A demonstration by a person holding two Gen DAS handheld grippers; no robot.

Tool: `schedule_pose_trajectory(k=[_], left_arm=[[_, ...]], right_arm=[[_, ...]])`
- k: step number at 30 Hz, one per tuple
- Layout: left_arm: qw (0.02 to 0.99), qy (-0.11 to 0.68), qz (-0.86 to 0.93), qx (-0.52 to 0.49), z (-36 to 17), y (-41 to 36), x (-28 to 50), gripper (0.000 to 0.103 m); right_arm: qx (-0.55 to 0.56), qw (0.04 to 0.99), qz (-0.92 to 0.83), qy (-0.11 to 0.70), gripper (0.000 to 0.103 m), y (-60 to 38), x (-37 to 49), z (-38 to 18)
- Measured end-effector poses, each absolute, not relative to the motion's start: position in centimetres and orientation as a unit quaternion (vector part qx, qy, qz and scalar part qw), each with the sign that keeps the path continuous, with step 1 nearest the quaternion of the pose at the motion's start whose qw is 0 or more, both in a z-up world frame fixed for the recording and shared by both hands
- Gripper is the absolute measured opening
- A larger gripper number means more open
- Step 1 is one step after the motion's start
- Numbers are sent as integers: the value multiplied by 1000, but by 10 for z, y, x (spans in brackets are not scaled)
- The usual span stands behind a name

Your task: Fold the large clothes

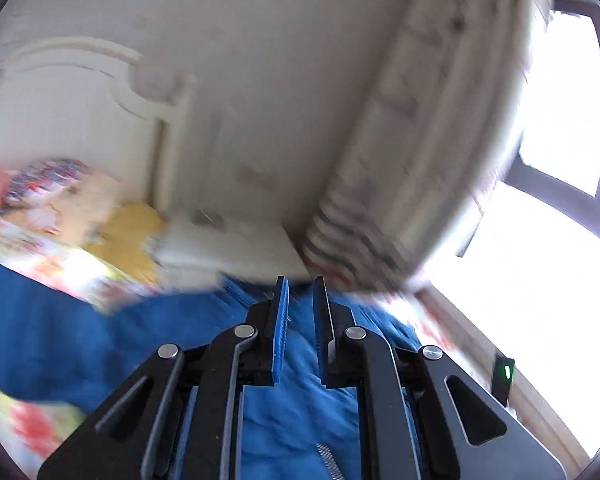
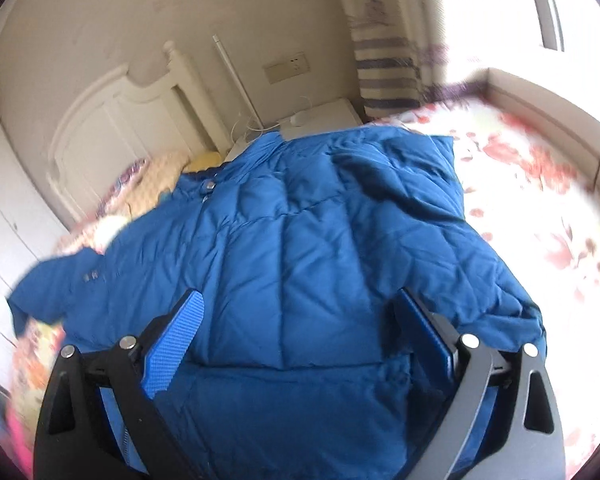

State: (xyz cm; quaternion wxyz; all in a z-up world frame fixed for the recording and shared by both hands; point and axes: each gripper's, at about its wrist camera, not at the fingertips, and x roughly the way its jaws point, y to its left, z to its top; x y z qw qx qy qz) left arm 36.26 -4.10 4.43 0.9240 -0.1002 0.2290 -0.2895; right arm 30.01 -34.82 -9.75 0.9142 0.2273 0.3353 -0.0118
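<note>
Blue jacket (image 2: pixel 292 240) lies beneath wide-apart right tool (image 2: pixel 300 320); left tool (image 1: pixel 301 308) nearly together.

No legible text, brand, number or sign found. Small pale marking noted on blue jacket (image 2: pixel 300 240) sleeve, too blurred to read. Green indicator light seen on black device (image 1: pixel 504 376), no characters discernible.

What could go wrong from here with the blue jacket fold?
1. The left gripper is nearly closed, but fabric between its pads isn't clearly visible; it may have missed or could drop the blue jacket.
2. The right gripper is open above the jacket, so one-sided pulling could drag it askew.
3. A sleeve lies crumpled near the floral bedsheet edge and could bunch.
</note>
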Motion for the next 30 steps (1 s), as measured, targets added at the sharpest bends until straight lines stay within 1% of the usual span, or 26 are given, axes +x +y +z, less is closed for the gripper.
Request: schedule_pose_trajectory(k=[2, 4, 6, 8, 9, 10, 11, 12, 13, 17, 21, 23, 24, 26, 27, 28, 30], left_arm=[[911, 261, -301, -108, 20, -56, 364, 12], [892, 300, -301, -152, -11, -44, 369, 14], [880, 325, -274, -212, -36, -8, 374, 18], [873, 314, -252, -276, -51, 38, 363, 23], [869, 295, -236, -319, -56, 75, 355, 37], [867, 280, -223, -347, -58, 103, 349, 79], [863, 257, -210, -381, -60, 132, 342, 99], [855, 204, -189, -438, -65, 173, 332, 99], [849, 180, -175, -464, -67, 198, 324, 99], [799, 128, -109, -577, -85, 300, 315, 99], [723, 148, -84, -670, -118, 353, 350, 99], [706, 144, -74, -689, -125, 369, 371, 95], [708, 143, -66, -688, -122, 374, 376, 88], [721, 137, -36, -678, -112, 382, 384, 80], [739, 134, 1, -660, -102, 387, 385, 60], [753, 142, 39, -642, -94, 388, 385, 38], [785, 168, 90, -589, -69, 383, 390, 20]], right_arm=[[227, 914, -11, 337, 96, -348, 301, -97], [212, 915, -7, 342, 96, -342, 303, -97], [196, 917, -2, 348, 96, -337, 305, -97], [193, 916, 1, 351, 96, -335, 306, -98], [195, 916, 1, 350, 96, -336, 306, -98], [199, 915, 3, 350, 96, -337, 305, -99], [202, 915, 5, 350, 96, -338, 304, -99], [205, 914, 6, 349, 96, -338, 304, -99], [204, 914, 6, 350, 96, -338, 304, -99], [195, 915, 4, 354, 96, -336, 304, -100], [193, 914, 3, 356, 96, -335, 306, -100], [191, 914, 2, 357, 96, -335, 306, -100], [189, 914, 1, 358, 96, -334, 307, -100], [187, 914, 0, 360, 96, -333, 308, -100], [187, 914, 0, 360, 96, -333, 308, -100], [186, 914, 1, 360, 96, -333, 308, -100], [186, 914, 1, 361, 96, -333, 308, -100]])
